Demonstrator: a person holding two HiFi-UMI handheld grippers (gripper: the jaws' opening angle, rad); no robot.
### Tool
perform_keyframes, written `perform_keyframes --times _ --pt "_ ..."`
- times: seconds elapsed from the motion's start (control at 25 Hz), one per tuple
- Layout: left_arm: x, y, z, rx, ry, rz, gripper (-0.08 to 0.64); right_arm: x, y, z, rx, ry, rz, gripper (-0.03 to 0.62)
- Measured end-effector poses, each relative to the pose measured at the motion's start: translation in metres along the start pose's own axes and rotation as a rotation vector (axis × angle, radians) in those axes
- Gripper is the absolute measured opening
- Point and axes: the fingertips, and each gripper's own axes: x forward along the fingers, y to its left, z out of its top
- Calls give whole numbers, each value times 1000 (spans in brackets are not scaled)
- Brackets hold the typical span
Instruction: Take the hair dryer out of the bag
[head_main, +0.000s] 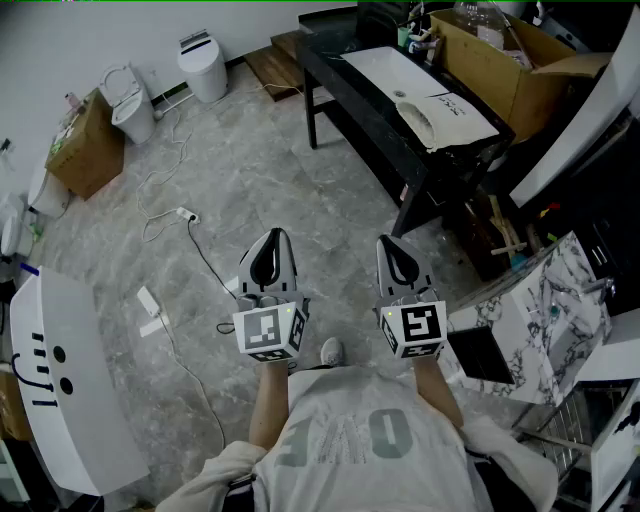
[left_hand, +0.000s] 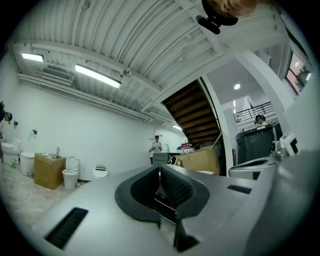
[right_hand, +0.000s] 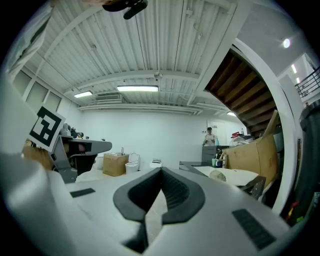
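A flat white bag (head_main: 415, 85) lies on a black table (head_main: 340, 110) at the far right, its rounded open end (head_main: 420, 122) toward me. No hair dryer shows. My left gripper (head_main: 270, 242) and right gripper (head_main: 393, 246) are held level, side by side over the marble floor, well short of the table. Both are shut with nothing between the jaws. The left gripper view shows its ribbed pads (left_hand: 170, 187) meeting, and in the right gripper view the pads (right_hand: 172, 190) meet too, with the white bag (right_hand: 227, 176) ahead to the right.
A cardboard box (head_main: 500, 60) stands on the table's far end. Two toilets (head_main: 205, 65) (head_main: 130, 100) and a brown carton (head_main: 85, 145) line the far left wall. A cable with a power strip (head_main: 185, 215) trails across the floor. A marble-patterned box (head_main: 550, 310) sits at right, a white panel (head_main: 60, 380) at left.
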Motion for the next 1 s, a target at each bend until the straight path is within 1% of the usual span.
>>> perform_keyframes --times 0.32,0.48,0.64,0.8,0.92,1.0 --pt "11 11 -7 -14 10 -8 35 19 0 -3 5 14 -14 31" --pt "17 21 -10 -20 11 -13 35 32 7 -6 39 23 8 31" --pt "22 43 -9 -25 1 6 35 52 25 -8 109 9 62 31" --pt "25 73 -17 -34 3 33 35 73 41 -13 92 15 81 31" --pt "31 94 -21 -39 -4 51 35 88 45 -20 114 25 78 31" --pt "38 105 -19 -48 -24 64 35 98 44 -22 127 33 83 31"
